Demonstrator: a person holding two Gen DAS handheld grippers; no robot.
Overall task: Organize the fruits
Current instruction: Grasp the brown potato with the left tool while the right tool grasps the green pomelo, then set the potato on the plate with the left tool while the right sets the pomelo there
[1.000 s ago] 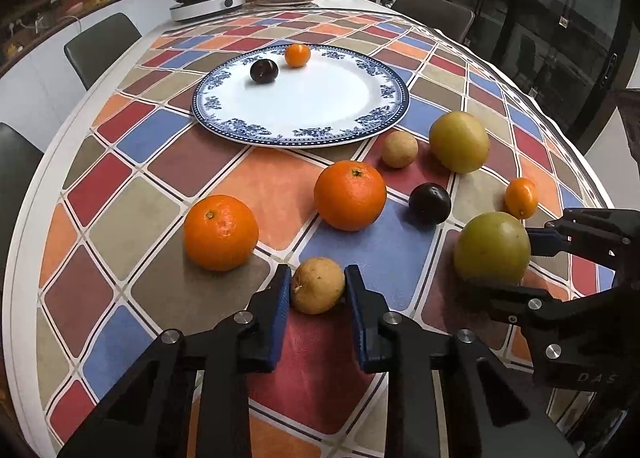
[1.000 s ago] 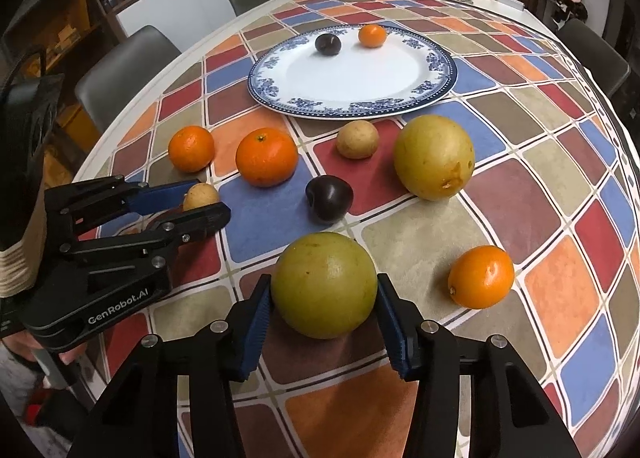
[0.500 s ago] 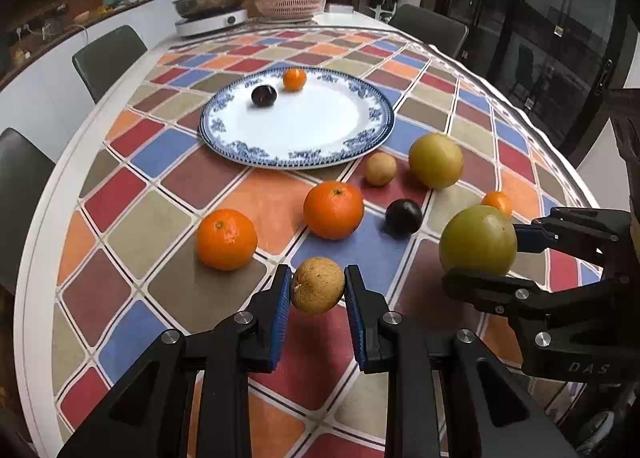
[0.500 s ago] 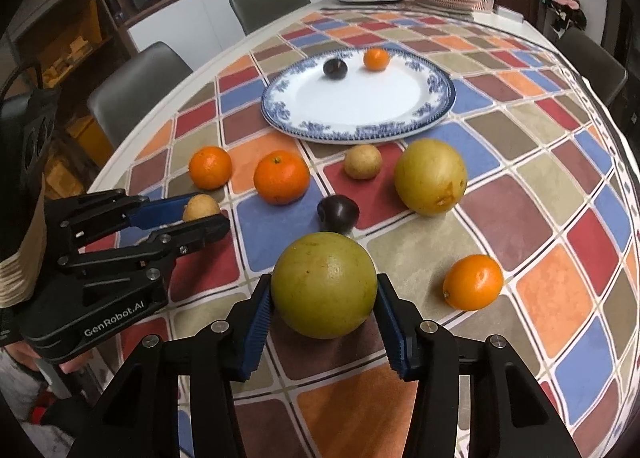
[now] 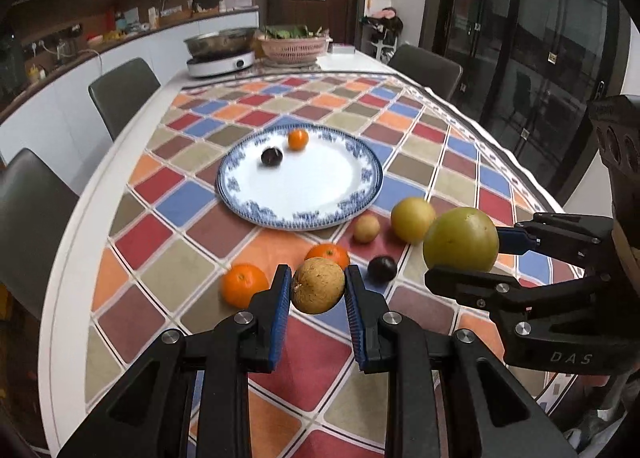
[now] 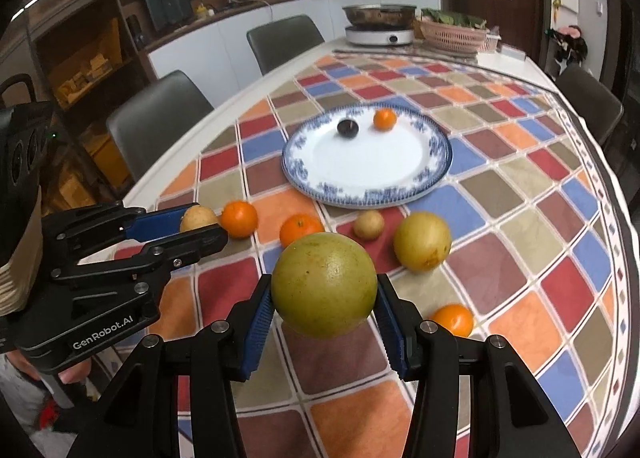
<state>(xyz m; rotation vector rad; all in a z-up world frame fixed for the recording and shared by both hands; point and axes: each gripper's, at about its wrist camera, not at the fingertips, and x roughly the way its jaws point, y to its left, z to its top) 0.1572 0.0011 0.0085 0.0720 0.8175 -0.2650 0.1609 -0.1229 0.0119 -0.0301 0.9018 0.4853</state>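
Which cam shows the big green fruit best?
Right wrist: the green fruit sits centred, close and whole between the right gripper pads. Left wrist shows it smaller, at the right side, its lower edge hidden by a finger.

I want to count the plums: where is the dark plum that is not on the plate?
In the left wrist view, the plum lies on the tablecloth, right of the tangerine.

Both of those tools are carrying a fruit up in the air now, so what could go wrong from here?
The big round green fruit is pinched only at its sides by the right tool; it might slip and fall. Set on the blue-rimmed white plate, either fruit could roll into the small dark plum there or off the rim.
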